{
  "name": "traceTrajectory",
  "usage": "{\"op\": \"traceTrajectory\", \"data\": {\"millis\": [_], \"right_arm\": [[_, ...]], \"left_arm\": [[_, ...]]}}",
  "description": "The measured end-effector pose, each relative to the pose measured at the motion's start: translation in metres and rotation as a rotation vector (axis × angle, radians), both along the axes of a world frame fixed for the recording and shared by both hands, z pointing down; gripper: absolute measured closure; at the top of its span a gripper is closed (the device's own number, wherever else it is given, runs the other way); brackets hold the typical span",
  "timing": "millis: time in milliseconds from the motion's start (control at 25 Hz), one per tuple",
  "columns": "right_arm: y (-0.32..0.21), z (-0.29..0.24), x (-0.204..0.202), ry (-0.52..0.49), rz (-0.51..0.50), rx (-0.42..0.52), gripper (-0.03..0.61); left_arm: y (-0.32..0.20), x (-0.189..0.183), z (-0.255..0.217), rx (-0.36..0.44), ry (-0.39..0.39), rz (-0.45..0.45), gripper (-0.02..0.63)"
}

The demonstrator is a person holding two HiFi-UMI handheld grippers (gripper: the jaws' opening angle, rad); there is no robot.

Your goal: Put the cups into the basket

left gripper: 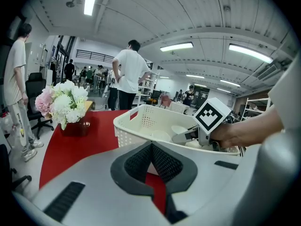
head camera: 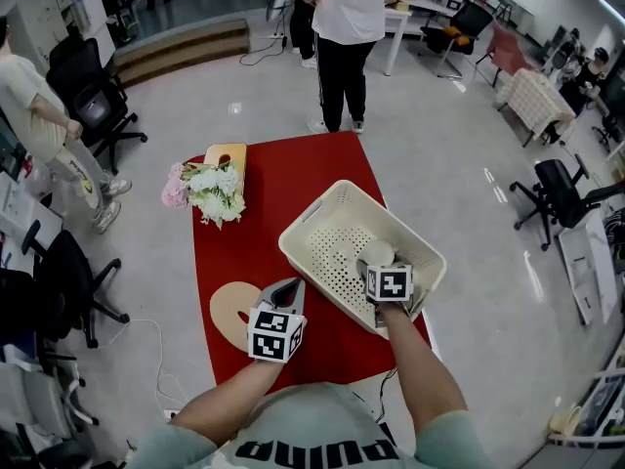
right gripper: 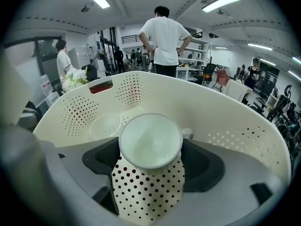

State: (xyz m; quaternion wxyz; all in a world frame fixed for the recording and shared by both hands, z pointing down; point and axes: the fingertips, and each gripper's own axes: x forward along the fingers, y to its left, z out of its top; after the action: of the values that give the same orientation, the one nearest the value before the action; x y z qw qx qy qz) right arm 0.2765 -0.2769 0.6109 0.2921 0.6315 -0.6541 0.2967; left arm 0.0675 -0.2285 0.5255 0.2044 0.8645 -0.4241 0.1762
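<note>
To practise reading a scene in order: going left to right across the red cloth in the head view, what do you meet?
Flower bouquet → left claw → right claw gripping a cup. The basket overlaps both claws, so it is left out.

Pale-green short-sleeve tee (head camera: pixel 293 420), black lettering. Left gripper (left gripper: pixel 151 150), right gripper (right gripper: pixel 149 164): grey shells, dark pads (left gripper: pixel 135 163), white cubes (head camera: pixel 275 332) with black square markers.

An open office or lab. Swivel chairs (head camera: pixel 90 104), desks (head camera: pixel 415 13) and shelves (left gripper: pixel 283 105) stand around. Strip lights (left gripper: pixel 249 52) line the ceiling.
</note>
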Motion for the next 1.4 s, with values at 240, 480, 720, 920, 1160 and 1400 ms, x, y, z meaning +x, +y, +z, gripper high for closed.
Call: {"op": "traceTrajectory", "data": {"millis": [240,480,720,920,1160,1400], "right_arm": [[0.000,-0.012,0.000,-0.021,-0.004,0.008,0.193],[0.007,-0.032,0.002,0.004,-0.008,0.042,0.193],[0.016,-0.074,-0.002,-0.019,0.010,0.165,0.193],[0.037,-0.118,-0.026,-0.033,0.004,0.284,0.195],[0.079,-0.147,-0.063,-0.037,-0.015,0.370,0.196],[0.123,-0.152,-0.090,-0.016,0.010,0.402,0.364]], "left_arm": [[0.002,-0.002,-0.005,0.009,0.012,0.002,0.611],[0.005,-0.006,-0.008,0.015,0.029,0.002,0.611],[0.012,-0.010,-0.012,0.019,0.051,0.003,0.611],[0.020,-0.017,-0.018,0.029,0.072,0.010,0.611],[0.030,-0.027,-0.034,0.064,0.092,0.025,0.611],[0.045,-0.035,-0.052,0.122,0.086,0.076,0.611]]}}
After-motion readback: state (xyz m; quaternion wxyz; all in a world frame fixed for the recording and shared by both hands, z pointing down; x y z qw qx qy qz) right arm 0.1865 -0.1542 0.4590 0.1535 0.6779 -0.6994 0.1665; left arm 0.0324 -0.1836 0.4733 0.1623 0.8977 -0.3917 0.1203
